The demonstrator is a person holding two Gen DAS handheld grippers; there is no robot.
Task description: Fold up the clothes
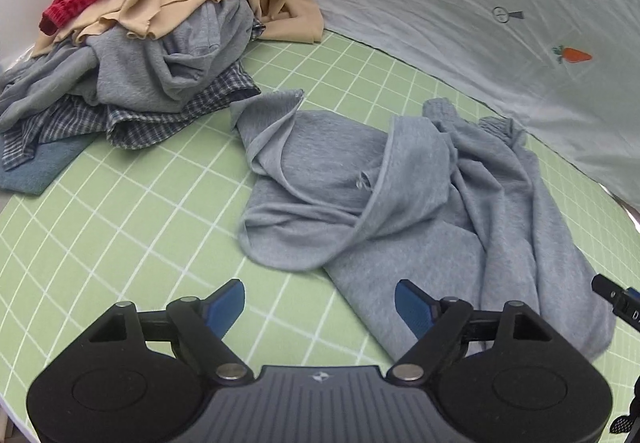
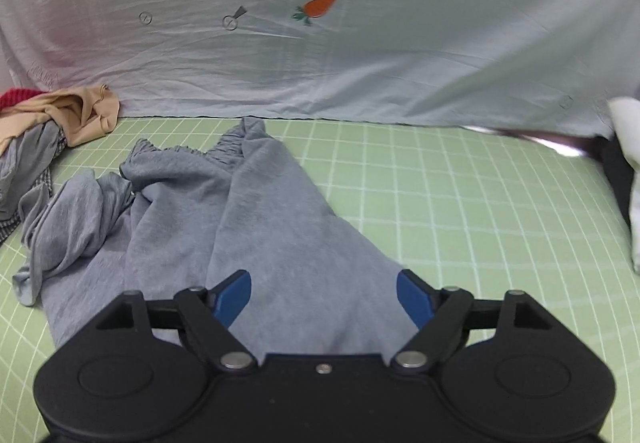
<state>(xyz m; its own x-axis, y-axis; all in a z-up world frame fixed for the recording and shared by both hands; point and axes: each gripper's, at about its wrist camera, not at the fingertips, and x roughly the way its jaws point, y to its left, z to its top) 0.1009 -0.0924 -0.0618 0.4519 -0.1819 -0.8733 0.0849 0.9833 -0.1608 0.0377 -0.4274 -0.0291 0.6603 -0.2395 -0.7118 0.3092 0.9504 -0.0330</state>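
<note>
Grey sweatpants (image 1: 360, 195) lie crumpled on the green grid mat (image 1: 120, 211), one leg twisted over the other. My left gripper (image 1: 320, 307) hovers open just in front of the near hem, nothing between its blue pads. In the right wrist view the same grey sweatpants (image 2: 248, 227) stretch away toward their gathered waistband (image 2: 192, 155). My right gripper (image 2: 324, 299) is open above the near leg end, its fingers straddling the cloth without closing on it.
A heap of unfolded clothes (image 1: 140, 55) sits at the back left: red checked, beige, grey and blue plaid pieces. A pale sheet with carrot prints (image 2: 320, 43) hangs behind the mat. A white and black item (image 2: 624, 171) lies at the right edge.
</note>
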